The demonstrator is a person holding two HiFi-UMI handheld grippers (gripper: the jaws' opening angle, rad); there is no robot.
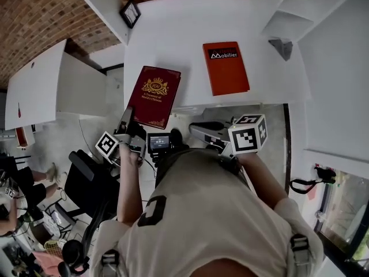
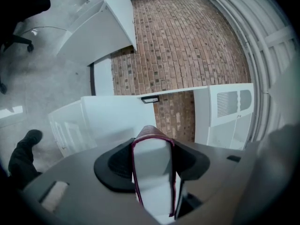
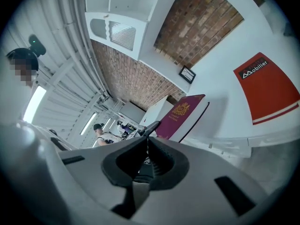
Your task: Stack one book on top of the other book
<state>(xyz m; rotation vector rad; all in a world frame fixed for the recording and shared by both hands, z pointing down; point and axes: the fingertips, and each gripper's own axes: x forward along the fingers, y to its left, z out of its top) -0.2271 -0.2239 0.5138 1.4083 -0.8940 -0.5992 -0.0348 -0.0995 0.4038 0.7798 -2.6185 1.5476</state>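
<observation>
Left claw (image 2: 151, 144) is clamped on the near short end of the maroon hardback (image 1: 154, 94). The white page block sits between the pads with a cover edge on either side. The book runs straight out ahead of that claw and angles over the front edge of the white table (image 1: 173, 45). Its near end looks raised, but I can't tell whether the far end rests on the table.

Right claw (image 3: 146, 149) is closed with nothing in it, held low off the table front. The maroon book is ahead of it and to its left.

The orange "Mobilier" book (image 1: 226, 68) lies flat on the table, ahead and to the right of the left claw and well apart from the maroon book.

Handling, judged:
- The maroon book is a thick, stiff hardback, probably fairly heavy.
- An end grip leaves most of its weight hanging out front, so it will tend to sag or pivot in the pads.
- The cover looks smooth, maybe slippery.
- It isn't fragile, though the covers could splay.
- A hold nearer the middle of the spine or long edge would be steadier.
- The orange book is thinner and looks lighter, a flat base to land on.

The table top is smooth, white and level. A brick wall (image 2: 187, 46) stands behind it, with a small framed picture (image 1: 130, 13) at the table's back. There is a white shelf unit (image 1: 288, 16) to the right and a black office chair (image 1: 86, 183) on the grey floor (image 1: 63, 137) to the left.
</observation>
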